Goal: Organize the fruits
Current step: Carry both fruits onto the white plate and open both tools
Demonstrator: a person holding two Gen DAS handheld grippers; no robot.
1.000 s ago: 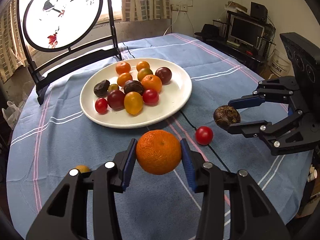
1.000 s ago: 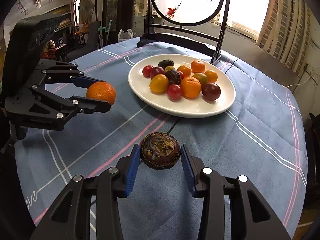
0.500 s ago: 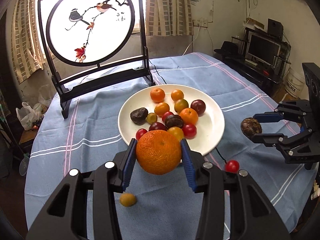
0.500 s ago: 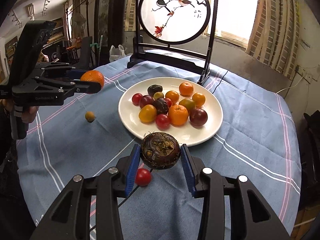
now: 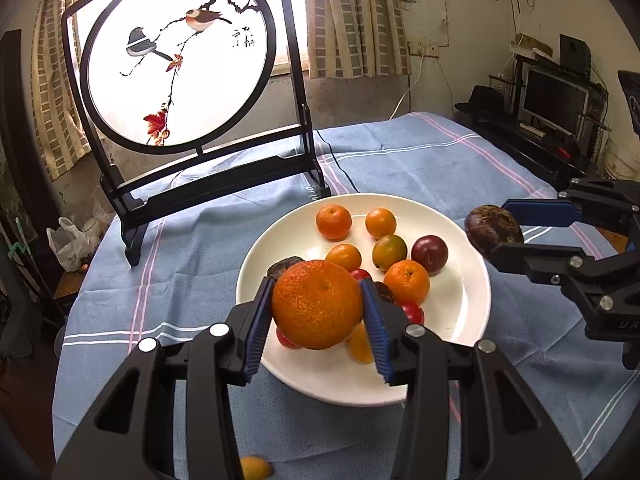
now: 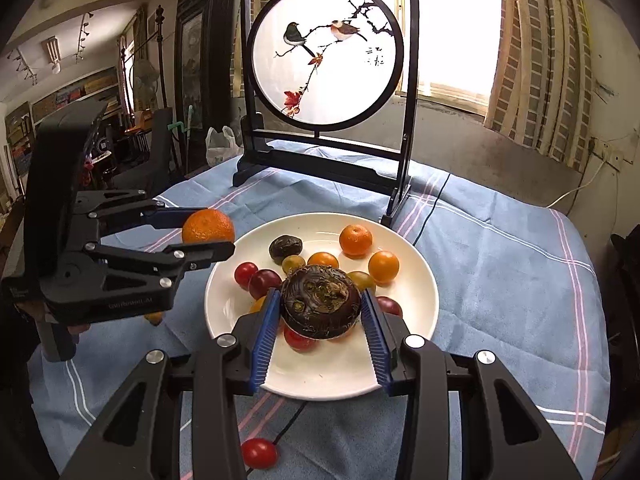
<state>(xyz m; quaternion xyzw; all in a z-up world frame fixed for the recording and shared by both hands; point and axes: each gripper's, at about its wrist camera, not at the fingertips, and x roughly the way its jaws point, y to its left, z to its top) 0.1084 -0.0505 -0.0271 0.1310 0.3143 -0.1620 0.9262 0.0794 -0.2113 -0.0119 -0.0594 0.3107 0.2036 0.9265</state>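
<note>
Orange skin, left jaws: the left gripper (image 5: 318,320) pinches a large orange (image 5: 318,305) between its blue pads, one pad flat on each side; fruit sits at the tips, clear of the worktop.
Dark brown rind, right jaws: the right gripper (image 6: 320,322) pinches a dark round fruit (image 6: 320,301) the same way, pads on both flanks, fruit at the tips.
Position of held fruit: in each wrist view the held piece hangs above the near part of the white plate (image 5: 460,320); from the right wrist the orange (image 6: 208,231) sits over the plate's left rim (image 6: 224,300).
Loose fruit, near edge: a red cherry tomato (image 6: 259,453) lies on the blue cloth (image 6: 500,280) short of the plate, beside a dark cable; a small yellow-orange fruit (image 5: 256,468) lies on the cloth below the left gripper.
Plate contents: mandarins, red and yellow tomatoes, a dark plum-like fruit, one wrinkled dark fruit, clustered towards the middle and far half; near right part bare.
Beyond plate: a black-framed round bird screen (image 5: 176,64) stands upright on the cloth, just behind the far rim.
Far background: curtained window behind the screen; monitor (image 5: 554,102) on a shelf to the right.
</note>
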